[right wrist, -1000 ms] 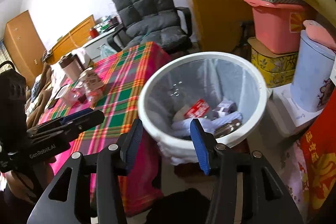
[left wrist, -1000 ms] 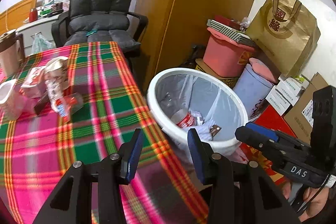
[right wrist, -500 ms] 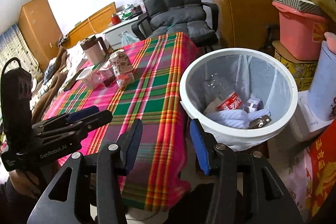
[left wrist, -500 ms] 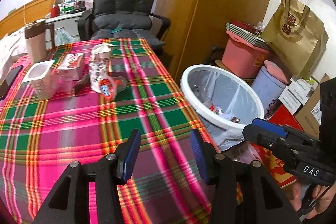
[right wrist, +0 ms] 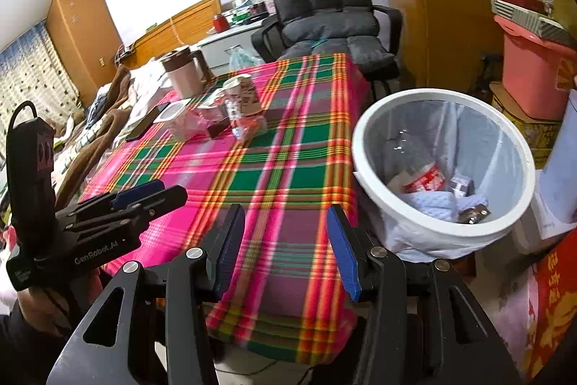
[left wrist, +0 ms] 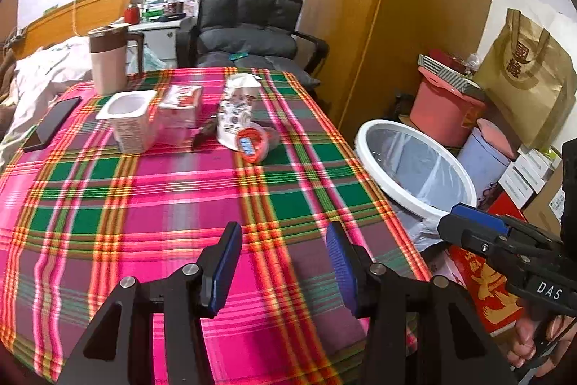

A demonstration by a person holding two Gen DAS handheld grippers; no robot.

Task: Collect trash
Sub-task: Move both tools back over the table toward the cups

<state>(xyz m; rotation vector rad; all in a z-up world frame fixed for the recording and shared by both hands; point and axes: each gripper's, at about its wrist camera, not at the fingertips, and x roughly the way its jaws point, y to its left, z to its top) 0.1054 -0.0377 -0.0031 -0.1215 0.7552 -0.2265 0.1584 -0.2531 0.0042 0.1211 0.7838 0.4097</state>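
1. The left claw (left wrist: 283, 262) hangs over the near part of the plaid tabletop (left wrist: 151, 190), its jaws partly apart with nothing between them.
2. The right claw (right wrist: 285, 248) is over the tabletop's near corner, just beside the white bin (right wrist: 443, 165); its jaws are also partly apart and hold nothing.
3. The trash lies in a cluster at the far side of the tabletop, well apart from the bin: a white cup (left wrist: 130, 121), a small red-and-white carton (left wrist: 180, 118), a crumpled milk carton (left wrist: 236, 110) and a red wrapper (left wrist: 252, 143).
4. The bin stands on the floor against the tabletop's right edge and has a bottle with a red label (right wrist: 422, 177) and other scraps inside.
5. A brown jug (left wrist: 108, 60) and a dark phone (left wrist: 54, 123) lie on the far left of the tabletop, away from the bin.
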